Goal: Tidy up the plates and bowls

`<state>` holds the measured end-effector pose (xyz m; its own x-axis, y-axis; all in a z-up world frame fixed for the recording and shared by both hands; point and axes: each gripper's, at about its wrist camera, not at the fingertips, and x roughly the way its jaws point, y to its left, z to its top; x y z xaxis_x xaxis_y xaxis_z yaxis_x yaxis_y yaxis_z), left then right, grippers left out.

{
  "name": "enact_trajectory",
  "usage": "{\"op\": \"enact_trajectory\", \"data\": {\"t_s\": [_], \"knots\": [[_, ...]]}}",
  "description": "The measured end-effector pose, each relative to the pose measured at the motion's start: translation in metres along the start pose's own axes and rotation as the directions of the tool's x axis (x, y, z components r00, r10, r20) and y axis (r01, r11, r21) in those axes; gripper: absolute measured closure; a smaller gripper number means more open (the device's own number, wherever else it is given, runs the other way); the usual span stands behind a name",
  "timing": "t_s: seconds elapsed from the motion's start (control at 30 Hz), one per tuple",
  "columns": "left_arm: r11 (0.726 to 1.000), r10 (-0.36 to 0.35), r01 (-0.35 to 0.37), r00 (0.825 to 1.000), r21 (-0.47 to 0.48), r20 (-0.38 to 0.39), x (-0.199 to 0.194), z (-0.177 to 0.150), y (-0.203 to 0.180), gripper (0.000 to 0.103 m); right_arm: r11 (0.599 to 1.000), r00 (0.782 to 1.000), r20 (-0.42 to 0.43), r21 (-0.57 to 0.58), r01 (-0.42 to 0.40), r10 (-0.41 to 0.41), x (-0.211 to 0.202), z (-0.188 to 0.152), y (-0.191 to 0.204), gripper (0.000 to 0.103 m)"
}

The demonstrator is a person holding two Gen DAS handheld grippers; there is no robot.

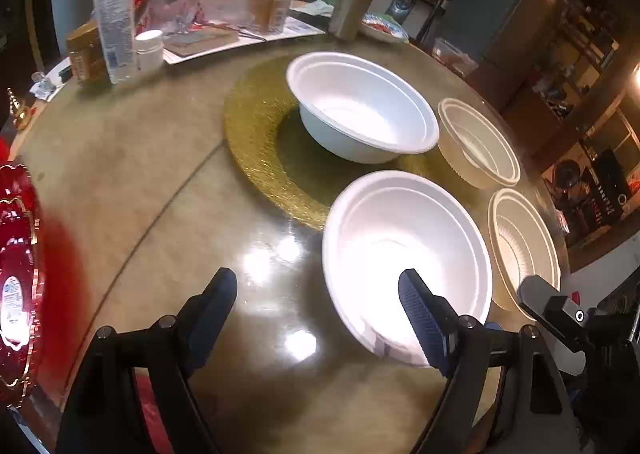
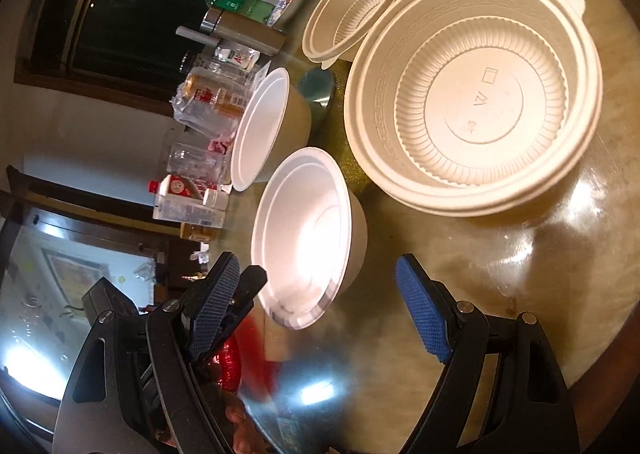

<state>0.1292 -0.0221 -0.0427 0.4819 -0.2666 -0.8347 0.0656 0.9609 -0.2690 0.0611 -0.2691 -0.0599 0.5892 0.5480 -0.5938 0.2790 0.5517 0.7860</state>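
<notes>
- I count four bowls, all upright with their mouths facing up; being round, none has a long axis.
- Two are smooth white foam bowls: the near white bowl (image 1: pixel 406 258) stands on the bare glossy beige round table (image 1: pixel 132 182), the far white bowl (image 1: pixel 362 114) rests on the round gold glitter charger plate (image 1: pixel 256 142).
- Two are cream ribbed plastic bowls: the near cream bowl (image 1: pixel 522 242) and the far cream bowl (image 1: pixel 478 142) line the table's right edge, each beside a white one.
- On the right wrist camera the near cream bowl (image 2: pixel 476 90) fills the view, its rim tab pointing away.
- My left gripper (image 1: pixel 320 294) hangs with jaws wide and nothing between the pads, its right finger over the near white bowl's rim.
- My right gripper (image 2: pixel 320 286) is also spread wide and empty, aimed at the near white bowl (image 2: pixel 308 234).
- I see one red foil-wrapped item (image 1: pixel 16 274), cut off at the left edge, so I cannot say what it is.
- The clutter of bottles and boxes (image 1: pixel 180 14) behind is too blurred to count.
</notes>
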Motion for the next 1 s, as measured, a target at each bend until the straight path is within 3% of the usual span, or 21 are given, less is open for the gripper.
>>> {"op": "enact_trajectory", "data": {"t_s": [0.33,0.4,0.5,0.6,0.63,0.7,0.73,1.0], "knots": [[1.000,0.022,-0.022,1.000,0.007,-0.004,0.015,0.001,-0.007,0.020,0.998,0.999,-0.001,-0.023,0.054,-0.054,0.013,0.004,0.002,0.022],[0.999,0.039,-0.039,0.999,0.017,0.010,0.015,0.001,-0.008,0.022,0.996,0.997,0.004,-0.041,0.081,-0.080,0.015,0.006,0.004,0.031],[0.998,0.057,-0.057,0.998,0.029,0.005,0.019,0.002,-0.010,0.039,0.993,0.993,-0.015,-0.044,0.114,-0.114,0.023,0.008,0.004,0.048],[0.994,0.096,-0.095,0.995,0.055,-0.021,0.028,0.002,-0.013,0.065,0.988,0.989,-0.015,-0.047,0.145,-0.146,0.027,0.008,0.003,0.075],[0.993,0.099,-0.097,0.995,0.062,-0.031,0.031,0.002,-0.013,0.076,0.988,0.989,-0.013,-0.048,0.146,-0.147,0.027,0.007,0.002,0.080],[0.993,0.092,-0.090,0.995,0.075,-0.025,0.030,0.001,-0.015,0.087,0.986,0.989,-0.009,-0.067,0.150,-0.151,0.027,0.005,0.004,0.083],[0.992,0.095,-0.093,0.995,0.086,-0.021,0.029,0.000,-0.018,0.088,0.984,0.987,-0.005,-0.074,0.162,-0.162,0.027,0.003,0.006,0.087],[0.988,0.117,-0.117,0.993,0.100,0.005,0.017,-0.007,-0.016,0.089,0.980,0.988,0.030,-0.122,0.154,-0.152,0.018,-0.009,0.018,0.089]]}}
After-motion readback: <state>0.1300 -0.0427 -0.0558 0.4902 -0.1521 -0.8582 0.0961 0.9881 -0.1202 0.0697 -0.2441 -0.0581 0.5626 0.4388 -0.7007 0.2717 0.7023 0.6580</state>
